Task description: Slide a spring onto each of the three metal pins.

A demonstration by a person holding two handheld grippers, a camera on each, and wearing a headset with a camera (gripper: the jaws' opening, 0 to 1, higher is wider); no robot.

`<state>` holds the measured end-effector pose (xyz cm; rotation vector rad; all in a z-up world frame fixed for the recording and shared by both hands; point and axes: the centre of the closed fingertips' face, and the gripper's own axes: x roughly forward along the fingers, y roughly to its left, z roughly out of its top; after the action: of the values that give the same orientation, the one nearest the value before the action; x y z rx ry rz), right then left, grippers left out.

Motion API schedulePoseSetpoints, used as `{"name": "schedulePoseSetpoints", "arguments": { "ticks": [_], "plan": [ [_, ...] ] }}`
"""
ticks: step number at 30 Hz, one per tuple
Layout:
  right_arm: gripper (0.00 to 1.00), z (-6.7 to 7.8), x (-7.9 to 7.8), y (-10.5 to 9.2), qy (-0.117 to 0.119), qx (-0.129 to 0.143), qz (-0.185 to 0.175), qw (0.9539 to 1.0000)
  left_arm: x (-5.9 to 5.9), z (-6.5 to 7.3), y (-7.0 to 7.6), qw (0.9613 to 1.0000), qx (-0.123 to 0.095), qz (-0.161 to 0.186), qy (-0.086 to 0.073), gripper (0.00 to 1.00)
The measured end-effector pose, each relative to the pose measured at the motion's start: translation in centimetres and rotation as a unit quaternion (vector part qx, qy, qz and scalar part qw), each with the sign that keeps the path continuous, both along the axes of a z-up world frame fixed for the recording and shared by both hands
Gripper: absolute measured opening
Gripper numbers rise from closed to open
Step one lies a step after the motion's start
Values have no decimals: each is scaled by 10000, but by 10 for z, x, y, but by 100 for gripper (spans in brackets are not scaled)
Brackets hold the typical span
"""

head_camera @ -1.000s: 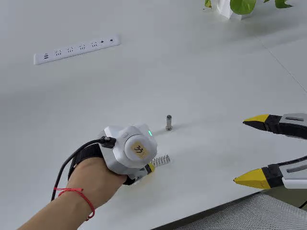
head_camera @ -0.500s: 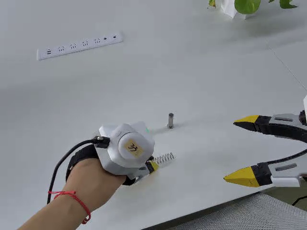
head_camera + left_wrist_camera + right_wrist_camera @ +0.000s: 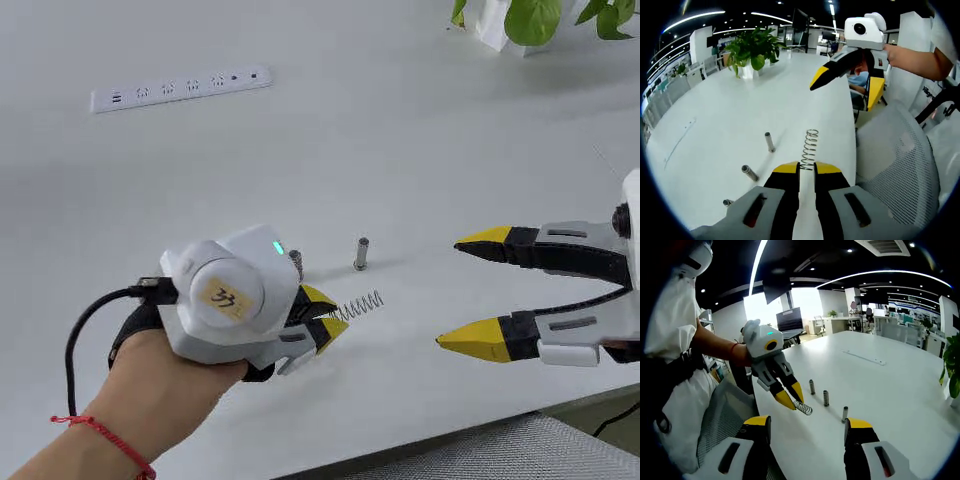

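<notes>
— What is changed?
— The spring, clamped at one end by the left gripper, is now lifted off the table, just short of the bare pins.
— The right gripper?
— Held spread apart, empty.

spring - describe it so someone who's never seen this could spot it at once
Start on the white workbench and find the left gripper. The spring juts from its yellow tips: a thin open wire coil, unlike the solid upright metal pins beside it.
</notes>
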<state>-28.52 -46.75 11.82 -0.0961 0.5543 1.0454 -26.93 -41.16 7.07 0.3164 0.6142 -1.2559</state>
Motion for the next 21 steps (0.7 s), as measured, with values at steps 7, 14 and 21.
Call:
{"name": "schedulePoseSetpoints", "arguments": {
  "ticks": [7,14,21],
  "plan": [
    [44,30,14,24,-84,302,179,9993,-1,44,1,9966,-791,159,-143,7],
    [31,57,23,45,33,885,196,9959,5,74,11,9898,-1345,426,-179,7],
    [22,66,23,62,233,1228,214,9919,6,91,16,9835,-1711,563,-167,7]
  ]
}}
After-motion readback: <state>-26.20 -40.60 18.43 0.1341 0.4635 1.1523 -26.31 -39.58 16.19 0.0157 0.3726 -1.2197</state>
